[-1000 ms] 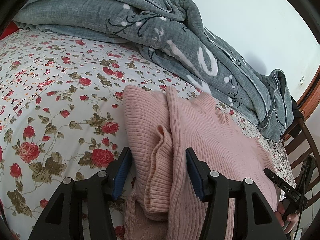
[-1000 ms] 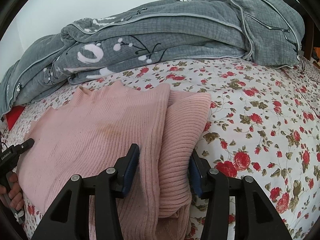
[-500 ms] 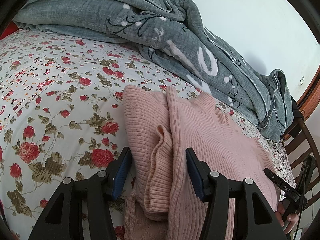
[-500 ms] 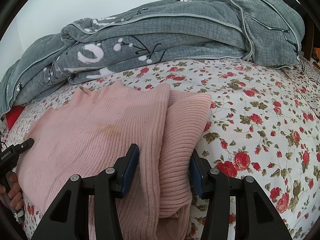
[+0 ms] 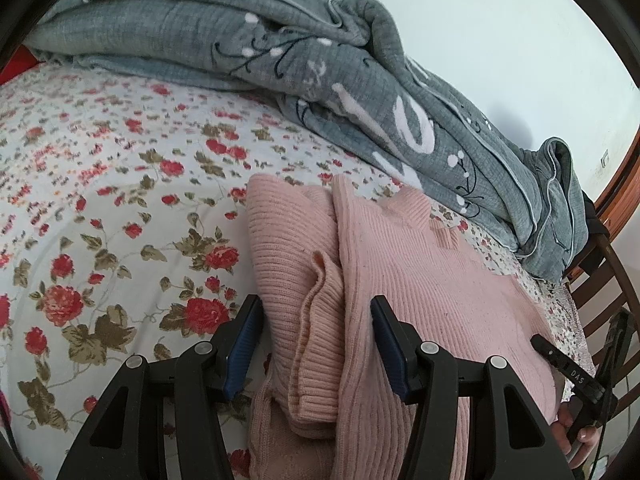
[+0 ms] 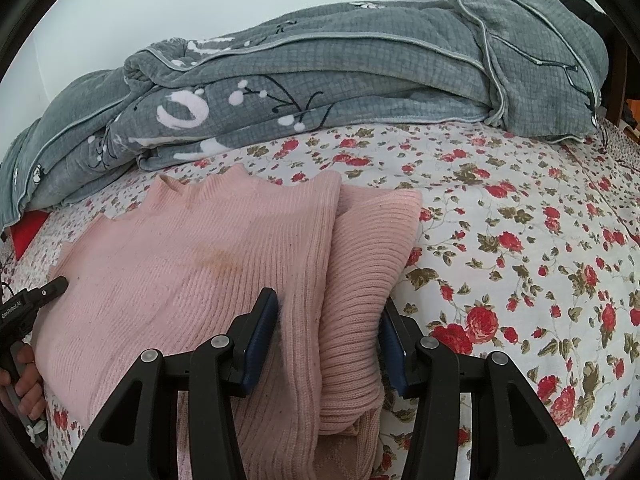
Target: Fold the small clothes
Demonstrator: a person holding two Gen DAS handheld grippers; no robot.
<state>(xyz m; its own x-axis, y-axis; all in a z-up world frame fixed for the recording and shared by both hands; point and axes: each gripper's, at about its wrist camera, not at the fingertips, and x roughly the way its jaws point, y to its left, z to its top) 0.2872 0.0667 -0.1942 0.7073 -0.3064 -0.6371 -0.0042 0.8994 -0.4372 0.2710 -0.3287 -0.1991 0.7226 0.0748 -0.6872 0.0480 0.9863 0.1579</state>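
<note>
A pink ribbed sweater (image 5: 420, 280) lies flat on the flowered bed sheet (image 5: 100, 200), both sleeves folded in over its sides. My left gripper (image 5: 316, 308) straddles the folded left sleeve and cuff; its blue pads (image 5: 244, 340) stand apart from the knit, so it is open. In the right wrist view the sweater (image 6: 180, 260) has a faint brownish stain mid-chest. My right gripper (image 6: 330, 304) straddles the folded right sleeve, open, with the fabric loose between the jaws. Each view shows the other gripper's tip and a hand at its outer edge.
A crumpled grey quilt (image 5: 280, 40) (image 6: 360, 68) lies along the far side of the bed against the white wall. A wooden slatted frame (image 5: 600, 272) stands at the right. Something red (image 6: 24, 236) pokes out under the quilt. Bare sheet (image 6: 520, 240) spreads beside the sweater.
</note>
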